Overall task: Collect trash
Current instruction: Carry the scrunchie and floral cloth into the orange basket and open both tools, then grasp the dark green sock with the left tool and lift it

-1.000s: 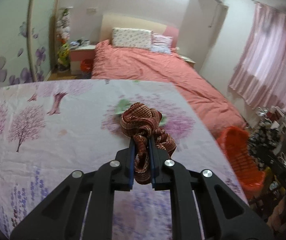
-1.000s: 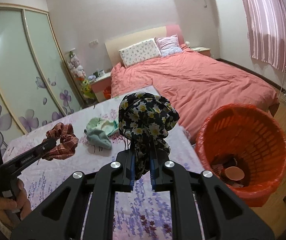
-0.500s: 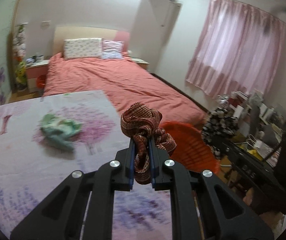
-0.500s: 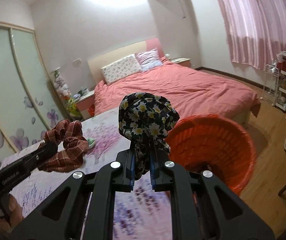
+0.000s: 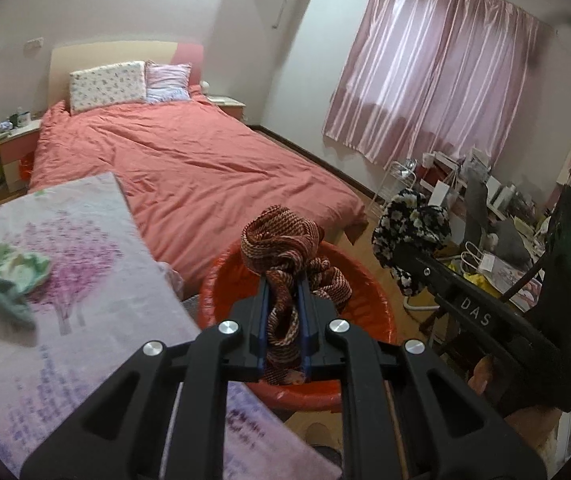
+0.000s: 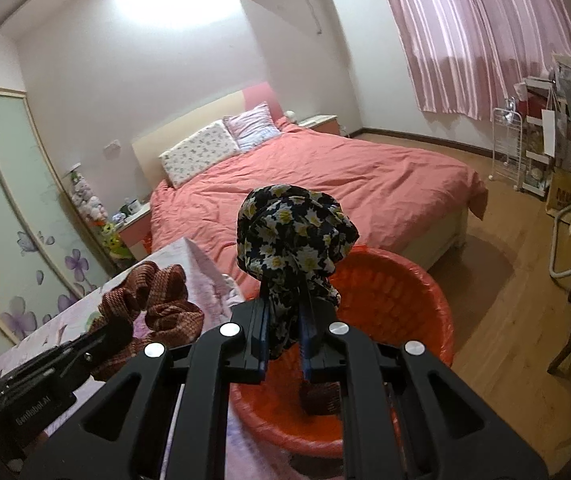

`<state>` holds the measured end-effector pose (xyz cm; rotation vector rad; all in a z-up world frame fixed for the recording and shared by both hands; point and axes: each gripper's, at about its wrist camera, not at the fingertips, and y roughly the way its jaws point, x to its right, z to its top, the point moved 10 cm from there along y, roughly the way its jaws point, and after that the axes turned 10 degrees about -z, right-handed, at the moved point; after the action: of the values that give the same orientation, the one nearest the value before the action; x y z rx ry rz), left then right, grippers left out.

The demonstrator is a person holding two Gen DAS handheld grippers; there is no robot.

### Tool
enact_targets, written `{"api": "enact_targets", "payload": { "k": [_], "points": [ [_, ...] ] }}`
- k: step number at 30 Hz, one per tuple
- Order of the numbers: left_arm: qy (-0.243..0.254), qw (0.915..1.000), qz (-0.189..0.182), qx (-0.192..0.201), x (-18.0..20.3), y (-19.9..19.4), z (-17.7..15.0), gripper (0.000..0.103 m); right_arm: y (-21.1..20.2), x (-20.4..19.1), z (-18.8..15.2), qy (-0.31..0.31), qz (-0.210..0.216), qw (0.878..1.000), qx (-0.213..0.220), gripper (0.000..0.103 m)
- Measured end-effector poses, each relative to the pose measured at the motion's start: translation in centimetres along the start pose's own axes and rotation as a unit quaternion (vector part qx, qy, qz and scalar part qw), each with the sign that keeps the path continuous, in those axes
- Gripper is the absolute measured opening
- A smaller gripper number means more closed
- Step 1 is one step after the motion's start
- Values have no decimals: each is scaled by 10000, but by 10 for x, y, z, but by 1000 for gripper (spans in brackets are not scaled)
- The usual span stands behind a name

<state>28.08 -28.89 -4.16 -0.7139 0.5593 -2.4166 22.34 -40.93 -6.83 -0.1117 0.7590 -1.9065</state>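
Note:
My left gripper (image 5: 283,300) is shut on a red-brown woven cloth (image 5: 285,248) and holds it above the orange basket (image 5: 369,276). My right gripper (image 6: 283,312) is shut on a black floral cloth (image 6: 293,228) and holds it over the orange basket (image 6: 397,296) too. The floral cloth also shows at the right of the left wrist view (image 5: 409,220), and the woven cloth shows at the left of the right wrist view (image 6: 153,300). A green crumpled cloth (image 5: 13,272) lies on the floral-sheeted table (image 5: 85,320).
The basket stands on the wood floor (image 6: 505,320) between the table edge and a pink bed (image 5: 189,168). A cluttered desk and shelves (image 5: 485,200) stand to the right under pink curtains. A nightstand (image 5: 13,140) stands beside the bed.
Both grippers have swung right from over the table to above the orange basket, each still holding its cloth. The green cloth stays on the table.

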Motion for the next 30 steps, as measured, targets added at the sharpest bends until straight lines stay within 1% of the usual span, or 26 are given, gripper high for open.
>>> {"api": "enact_targets", "payload": {
  "k": [1,2,3,4,6,7,10,11,13,19,21,24,26,27,30],
  "points": [
    [-25,10000,0,-73,-1,11,-2,17,6,3,-1,48,19,10000,-69,16],
    [-50,9999,9,-126,-1,18,-4,18,8,6,-2,70,30,9999,-106,22],
    [-73,9998,31,-194,-3,27,-6,20,13,9,-4,81,-2,9998,-157,25],
    [-92,9996,62,-267,-6,34,-9,23,17,13,-5,78,-32,9998,-193,31],
    [-138,9991,111,-372,-13,45,-16,26,23,18,-11,51,-91,9996,-267,36],
    [-155,9990,141,-397,-18,46,-19,30,25,20,-14,48,-112,9995,-292,38],
    [-213,9981,328,-468,-35,51,-26,36,26,22,-23,67,-172,9991,-373,39],
    [-228,9977,401,-492,-41,51,-29,37,26,22,-25,68,-175,9991,-388,39],
    [-232,9968,563,-513,-52,47,-32,42,26,22,-26,25,-205,9990,-404,39],
    [-245,9925,1129,-394,-89,16,-38,57,21,7,-29,-316,-281,9985,-347,39],
    [-304,9896,1367,-327,-107,3,-38,62,17,-3,-34,-437,-259,9981,-341,40],
    [-490,9806,1883,-227,-148,-22,-42,68,15,-16,-41,-630,-258,9972,-322,45],
    [-638,9729,2217,-150,-174,-41,-44,74,15,-23,-46,-771,-253,9962,-318,45],
    [-736,9683,2385,-100,-188,-51,-46,75,14,-28,-49,-851,-242,9956,-319,45],
    [-1078,9558,2734,41,-226,-76,-47,77,15,-40,-56,-1006,-177,9941,-378,45]
  ]
}}
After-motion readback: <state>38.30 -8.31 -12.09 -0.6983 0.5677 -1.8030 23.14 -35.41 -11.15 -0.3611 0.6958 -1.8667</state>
